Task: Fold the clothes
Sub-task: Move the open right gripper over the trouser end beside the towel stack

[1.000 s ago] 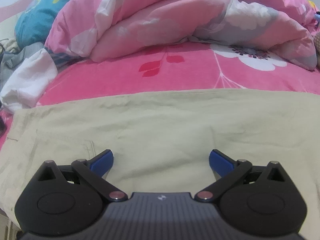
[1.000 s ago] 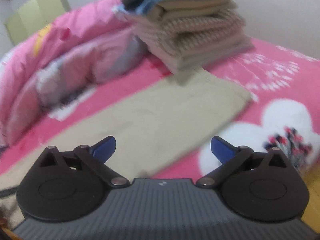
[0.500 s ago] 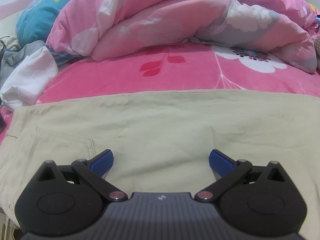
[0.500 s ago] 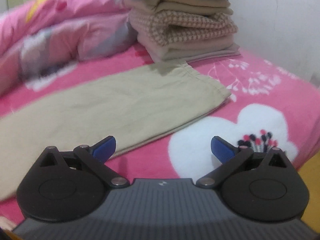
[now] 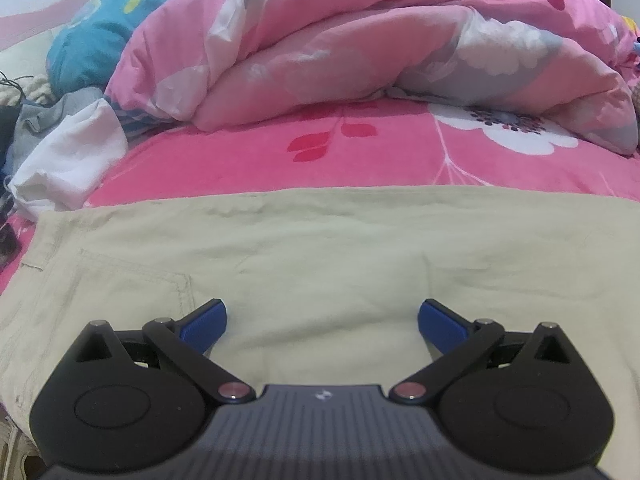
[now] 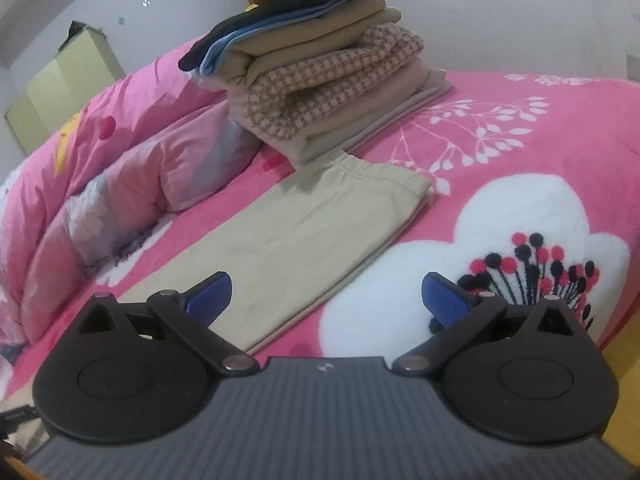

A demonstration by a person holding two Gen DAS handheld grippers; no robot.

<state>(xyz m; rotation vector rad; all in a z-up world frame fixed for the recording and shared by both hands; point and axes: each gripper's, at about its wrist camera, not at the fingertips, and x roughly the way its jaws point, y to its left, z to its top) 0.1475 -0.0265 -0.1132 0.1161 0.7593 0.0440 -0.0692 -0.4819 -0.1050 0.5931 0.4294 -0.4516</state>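
Khaki trousers [image 5: 320,256] lie flat along the pink bed [image 5: 248,160], waist end with its pocket under my left tool [image 5: 322,316], elastic hem [image 6: 372,172] beside the stack of folded clothes [image 6: 320,92]. My left tool hangs over the cloth with fingers spread apart, holding nothing. My right tool [image 6: 327,292] is likewise spread wide and empty, over the leg's near edge. A rumpled pink duvet [image 5: 360,48] sits behind the trousers.
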